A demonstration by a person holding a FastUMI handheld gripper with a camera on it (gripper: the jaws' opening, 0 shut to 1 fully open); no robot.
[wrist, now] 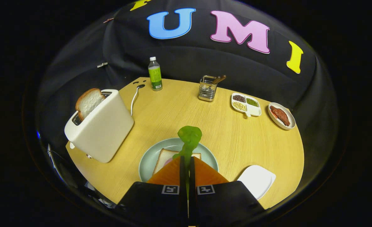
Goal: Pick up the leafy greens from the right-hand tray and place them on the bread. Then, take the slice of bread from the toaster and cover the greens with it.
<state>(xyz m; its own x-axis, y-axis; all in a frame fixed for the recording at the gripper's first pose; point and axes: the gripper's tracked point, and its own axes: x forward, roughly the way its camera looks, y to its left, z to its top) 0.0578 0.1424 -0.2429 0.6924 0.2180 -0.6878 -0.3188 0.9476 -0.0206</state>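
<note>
My gripper point(187, 159) is shut on the stem end of the leafy greens point(189, 138), whose leaf sticks out just ahead of the fingertips. Under the fingers lies a slice of bread point(163, 157) on a pale green plate point(148, 157); a bit of pink filling shows on the bread. The greens hang above that bread. To the left stands a white toaster point(102, 127) with a slice of bread point(88, 101) poking up out of its slot. A white tray point(257, 180) lies right of the fingers with nothing on it.
At the back of the round wooden table point(230, 138) stand a green-labelled bottle point(155, 74), a metal cutlery holder point(207, 88), a divided dish of beans point(246, 104) and a small plate of meat point(281, 115). The toaster's white cord point(134, 97) runs to a table socket.
</note>
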